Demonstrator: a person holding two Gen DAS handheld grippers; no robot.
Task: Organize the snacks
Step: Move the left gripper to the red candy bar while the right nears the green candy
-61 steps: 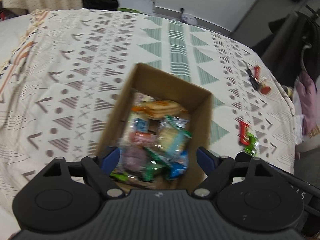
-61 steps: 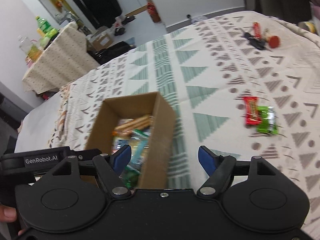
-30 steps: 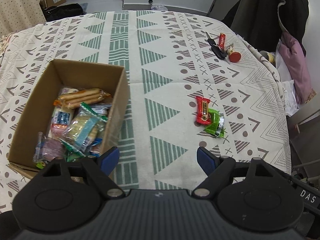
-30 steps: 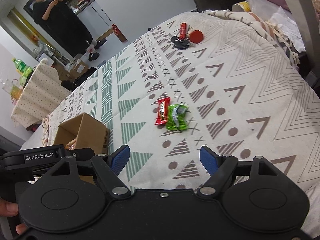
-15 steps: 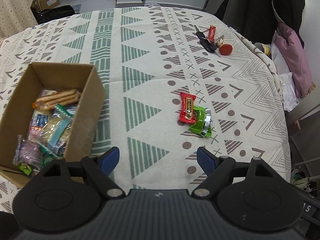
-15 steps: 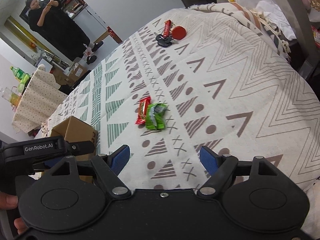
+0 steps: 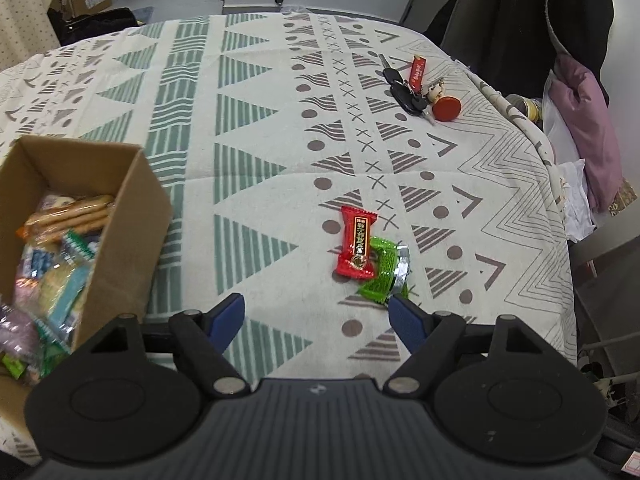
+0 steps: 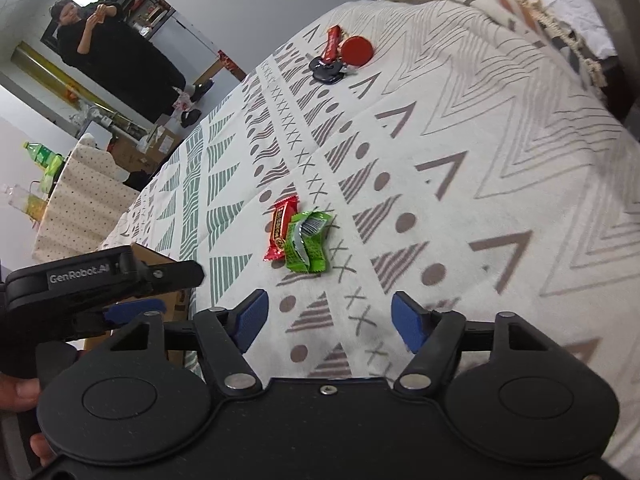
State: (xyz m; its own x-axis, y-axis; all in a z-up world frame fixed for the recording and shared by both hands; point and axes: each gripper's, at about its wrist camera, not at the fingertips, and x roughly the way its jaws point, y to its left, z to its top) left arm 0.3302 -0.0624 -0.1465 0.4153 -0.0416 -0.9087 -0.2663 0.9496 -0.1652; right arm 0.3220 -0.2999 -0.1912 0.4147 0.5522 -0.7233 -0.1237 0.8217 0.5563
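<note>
A red snack packet (image 7: 357,242) (image 8: 281,227) lies on the patterned tablecloth, overlapping a green snack packet (image 7: 383,272) (image 8: 308,245) at its right. A cardboard box (image 7: 132,208) holding several wrapped snacks stands at the left of the left wrist view; only its corner (image 8: 160,258) shows behind the other tool in the right wrist view. My left gripper (image 7: 319,318) is open, just short of the two packets. My right gripper (image 8: 327,316) is open too, hovering a little before the same packets. Neither holds anything.
A key bunch with a red tag and a red round disc (image 7: 420,92) (image 8: 340,54) lies at the far side of the table. Dark and pink clothing (image 7: 580,120) hangs past the right table edge. A person in black (image 8: 116,64) stands far back.
Both grippers have swung away from the box toward the right, and the red and green packets now sit closer and more central in both views. Both stay open.
</note>
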